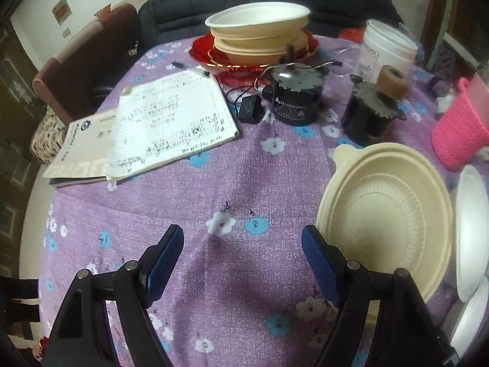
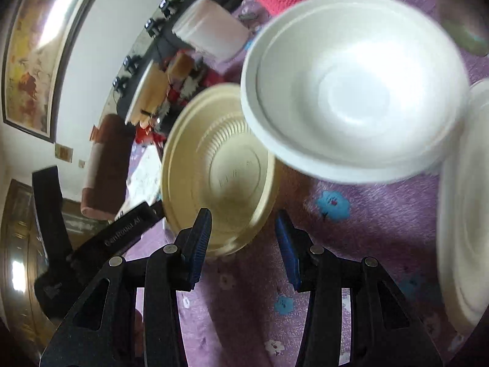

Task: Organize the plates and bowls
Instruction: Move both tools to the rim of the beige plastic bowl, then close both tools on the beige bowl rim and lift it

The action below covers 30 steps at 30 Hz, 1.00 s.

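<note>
Left wrist view: the left gripper point(image 1: 241, 253) hangs over the purple cloth point(image 1: 189, 189) with its jaws wide apart and nothing between them. Just right of its right finger a beige plate point(image 1: 388, 223) lies flat on the cloth; a white plate point(image 1: 472, 232) sits beside it at the frame's right edge. Far across the table a stack point(image 1: 259, 33) of bowls rests on a red dish point(image 1: 201, 50). An open notebook point(image 1: 171, 122) lies to the left, two black motors point(image 1: 295, 94) stand mid-table, and a pink knit pouch point(image 1: 458, 134) is at the right.

Right wrist view: the right gripper point(image 2: 243, 238) has its jaws apart and empty, and the beige plate's point(image 2: 214, 171) near rim sits just ahead of the gap. A white bowl point(image 2: 354, 85) overlaps the plate's far right edge, blurred. Another white dish point(image 2: 464, 214) shows at the right edge. The left gripper point(image 2: 101, 244) is visible at lower left.
</note>
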Each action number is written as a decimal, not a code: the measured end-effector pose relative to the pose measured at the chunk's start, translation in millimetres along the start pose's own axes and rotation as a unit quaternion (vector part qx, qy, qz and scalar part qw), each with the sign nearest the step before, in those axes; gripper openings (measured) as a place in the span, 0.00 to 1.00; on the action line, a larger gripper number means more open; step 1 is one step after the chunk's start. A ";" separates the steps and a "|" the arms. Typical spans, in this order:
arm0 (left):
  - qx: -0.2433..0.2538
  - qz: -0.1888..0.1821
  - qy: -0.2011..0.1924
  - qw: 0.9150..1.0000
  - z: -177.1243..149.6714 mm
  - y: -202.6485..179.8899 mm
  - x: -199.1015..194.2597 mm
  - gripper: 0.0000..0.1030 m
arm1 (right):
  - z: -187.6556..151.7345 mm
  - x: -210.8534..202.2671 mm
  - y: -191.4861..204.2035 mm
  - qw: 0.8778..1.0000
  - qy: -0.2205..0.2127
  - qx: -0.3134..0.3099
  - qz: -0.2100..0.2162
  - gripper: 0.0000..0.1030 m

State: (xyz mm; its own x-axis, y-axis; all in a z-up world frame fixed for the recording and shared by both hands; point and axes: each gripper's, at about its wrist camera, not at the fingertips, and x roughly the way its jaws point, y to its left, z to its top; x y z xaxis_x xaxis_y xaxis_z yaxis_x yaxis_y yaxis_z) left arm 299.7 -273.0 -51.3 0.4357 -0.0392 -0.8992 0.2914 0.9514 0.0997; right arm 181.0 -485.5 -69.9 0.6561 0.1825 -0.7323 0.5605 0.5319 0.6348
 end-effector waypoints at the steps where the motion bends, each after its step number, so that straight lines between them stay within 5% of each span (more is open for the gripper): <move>1: -0.007 -0.009 0.000 1.000 -0.2 4.4 -1.6 0.77 | 0.5 0.3 -2.6 1.000 0.005 0.004 0.003 0.42; 8: -0.053 -0.081 -0.023 0.995 10.2 17.9 -22.6 0.77 | 4.7 -23.8 -5.3 1.000 -0.015 0.012 0.013 0.42; 20: -0.030 -0.076 0.036 0.996 5.7 -15.8 30.7 0.76 | 5.8 1.6 -21.1 0.999 -0.021 0.034 -0.005 0.42; 25: -0.036 -0.099 0.044 0.993 -1.8 -14.3 35.1 0.49 | 4.7 3.2 -23.8 0.999 -0.038 0.029 0.000 0.40; 30: -0.033 -0.118 0.042 0.992 -9.2 -19.2 28.0 0.23 | 2.9 3.5 -21.8 0.999 -0.034 0.010 0.016 0.15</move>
State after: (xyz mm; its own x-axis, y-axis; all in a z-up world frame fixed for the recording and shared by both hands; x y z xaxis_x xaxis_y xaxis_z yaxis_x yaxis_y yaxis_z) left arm 298.4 -289.5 -82.3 0.2894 -0.2398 -0.9267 0.3187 0.9370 -0.1430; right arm 172.6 -498.8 -85.6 0.7064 0.1419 -0.6934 0.5479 0.5107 0.6626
